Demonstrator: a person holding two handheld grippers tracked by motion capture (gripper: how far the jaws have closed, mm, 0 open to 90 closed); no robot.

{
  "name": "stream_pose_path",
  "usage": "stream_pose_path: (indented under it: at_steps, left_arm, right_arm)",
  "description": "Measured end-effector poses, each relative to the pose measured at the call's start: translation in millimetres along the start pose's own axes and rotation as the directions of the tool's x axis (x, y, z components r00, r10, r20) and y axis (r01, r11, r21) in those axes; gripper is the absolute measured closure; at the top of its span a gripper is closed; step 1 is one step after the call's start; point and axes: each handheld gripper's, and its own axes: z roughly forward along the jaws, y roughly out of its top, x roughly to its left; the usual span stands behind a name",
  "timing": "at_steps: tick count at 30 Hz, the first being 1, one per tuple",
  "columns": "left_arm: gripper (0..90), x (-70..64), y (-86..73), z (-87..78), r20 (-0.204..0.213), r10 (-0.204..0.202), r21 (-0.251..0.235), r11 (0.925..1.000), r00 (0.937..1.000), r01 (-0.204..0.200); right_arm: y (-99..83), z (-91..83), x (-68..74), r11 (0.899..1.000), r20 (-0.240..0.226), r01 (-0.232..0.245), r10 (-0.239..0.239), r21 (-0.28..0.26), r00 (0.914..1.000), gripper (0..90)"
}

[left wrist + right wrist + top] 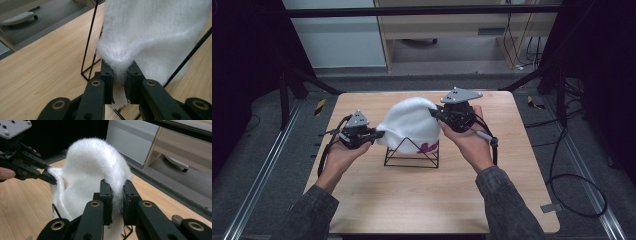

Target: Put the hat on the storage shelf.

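Both grippers pinch the fluffy white hat [409, 122] by opposite edges, left gripper [376, 134] low, right gripper [433, 113] high, jaws clamped on fabric, spreading it over the black wire stand [412, 156] mid-table.

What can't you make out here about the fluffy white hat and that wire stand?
- High view: the red mark on the white hat is too small to read.
- High view: the hat covers the top of the wire stand.
- Left gripper view: the left tongs hide the pinched hat edge.
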Motion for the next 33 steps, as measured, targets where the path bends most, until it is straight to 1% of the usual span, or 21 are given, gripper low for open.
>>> stream_pose_path:
  at_steps: [3, 4, 12, 15, 17, 20, 21, 26, 33]
  left_arm:
    - [78.8, -0.6, -3.9, 0.8, 0.004, -0.002, 0.003, 1.0, 1.0, 0.002]
    - [78.7, -0.7, -5.3, 0.7, 0.006, -0.003, 0.005, 1.0, 1.0, 0.003]
    - [78.8, -2.2, -14.0, 0.3, 0.013, -0.003, 0.012, 0.9999, 0.9999, 0.002]
    - [78.8, -3.6, -19.6, 0.4, 0.024, -0.005, 0.011, 0.9999, 0.9997, 0.005]
    - [78.8, -4.4, -24.2, 1.3, 0.031, -0.011, 0.014, 0.9998, 0.9994, 0.011]
    - [78.8, -6.5, -29.2, 2.9, 0.041, -0.01, 0.02, 0.9998, 0.9991, 0.009]
    - [78.8, -6.8, -30.5, 3.3, 0.041, -0.006, 0.021, 0.9998, 0.9991, 0.005]
    - [78.7, -6.3, -36.3, 4.1, 0.055, -0.014, 0.02, 0.9997, 0.9984, 0.013]
    - [78.6, -7.4, -42.5, 7.6, 0.06, -0.016, 0.04, 0.9991, 0.9981, 0.014]
  right_arm:
    - [-4.5, 0.3, 1.6, 1.0, -0.009, -0.003, 0.003, 0.008, 1.0, 80.6]
    - [-8.3, 0.7, 3.4, 1.0, -0.012, 0.0, 0.0, 0.021, 0.9999, 80.6]
    - [-18.4, 2.3, 6.5, 0.999, -0.022, 0.003, -0.003, 0.043, 0.9998, 80.6]
    - [-23.1, 2.3, 8.2, 0.999, -0.032, -0.006, 0.007, 0.046, 0.9995, 80.5]
    - [-27.0, 2.7, 10.4, 0.998, -0.038, -0.006, 0.008, 0.055, 0.9993, 80.5]
    - [-31.3, 4.0, 13.3, 0.998, -0.045, -0.003, 0.006, 0.062, 0.9989, 80.5]
    - [-32.0, 4.4, 13.8, 0.998, -0.048, -0.002, 0.005, 0.064, 0.9988, 80.5]
    - [-32.7, 4.8, 16.4, 0.997, -0.056, 0.002, 0.002, 0.071, 0.9984, 80.5]
    - [-35.4, 7.2, 21.9, 0.996, -0.07, 0.015, -0.009, 0.092, 0.9975, 79.8]
